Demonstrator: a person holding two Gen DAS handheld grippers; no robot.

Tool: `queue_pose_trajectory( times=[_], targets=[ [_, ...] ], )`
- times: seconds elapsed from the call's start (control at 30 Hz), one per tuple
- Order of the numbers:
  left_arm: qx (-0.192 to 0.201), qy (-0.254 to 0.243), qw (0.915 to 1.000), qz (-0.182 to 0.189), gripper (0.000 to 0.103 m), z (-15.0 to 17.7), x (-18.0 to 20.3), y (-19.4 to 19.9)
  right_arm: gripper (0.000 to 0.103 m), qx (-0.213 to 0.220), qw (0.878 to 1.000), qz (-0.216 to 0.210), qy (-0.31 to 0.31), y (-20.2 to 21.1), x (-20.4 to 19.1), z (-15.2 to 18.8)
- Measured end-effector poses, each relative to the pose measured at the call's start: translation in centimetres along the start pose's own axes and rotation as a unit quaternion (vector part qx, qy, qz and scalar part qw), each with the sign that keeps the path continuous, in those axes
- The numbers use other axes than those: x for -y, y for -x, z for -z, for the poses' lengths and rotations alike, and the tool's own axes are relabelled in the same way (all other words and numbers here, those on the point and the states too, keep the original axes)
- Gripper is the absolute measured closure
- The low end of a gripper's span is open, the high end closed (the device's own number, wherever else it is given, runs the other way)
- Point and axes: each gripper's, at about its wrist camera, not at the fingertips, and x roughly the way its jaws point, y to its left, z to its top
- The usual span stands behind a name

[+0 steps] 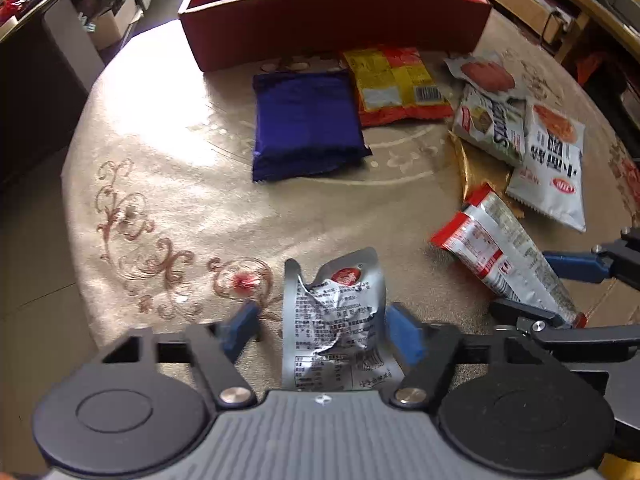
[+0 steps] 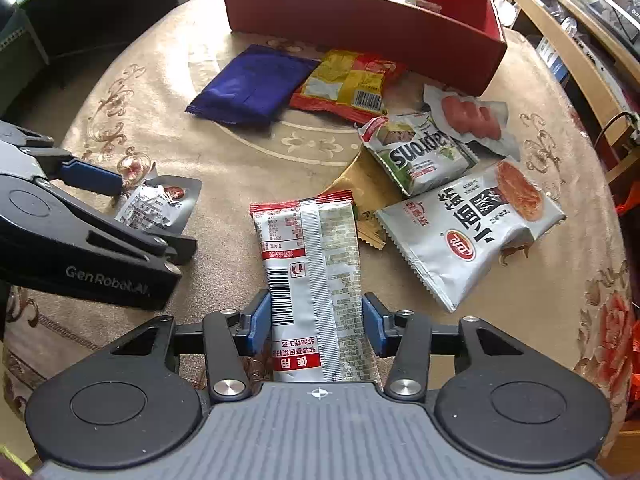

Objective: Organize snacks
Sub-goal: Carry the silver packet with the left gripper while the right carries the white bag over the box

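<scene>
Two packets are in my reach, and both sit on the near side of the table, well away from the red box (image 1: 332, 28).

Left wrist view: my left gripper (image 1: 322, 330) straddles the crumpled silver pouch (image 1: 336, 320), the snack farthest from the red box. The fingers are narrow but not clamped. One pad touches the pouch's edge and the other shows a gap. The pouch looks light, thin and slick, and it is already creased, so I judge it would buckle rather than resist. I would pinch across its flat middle, not at a corner.

Right wrist view: my right gripper (image 2: 316, 322) holds the long red-and-silver packet (image 2: 312, 264) by its near end, which points away from the red box, with a pad against each long edge. The packet seems light and slightly puffy, with slippery film, so it may sag or slide when lifted.
</scene>
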Motion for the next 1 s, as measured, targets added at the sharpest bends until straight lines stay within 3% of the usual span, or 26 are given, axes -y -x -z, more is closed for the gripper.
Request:
queue_pose_trajectory(
  times=[0.27,1.0],
  targets=[
    [0.001,0.025,0.9995,0.018,0.054,0.0,-1.0,0.7,0.049,0.028,0.999,0.004,-0.037,1.7,0.5,0.0],
    [0.078,0.046,0.9946,0.051,0.054,-0.9,-2.0,6.3,0.05,0.088,0.99,0.047,-0.098,5.9,-0.2,0.8]
  ],
)
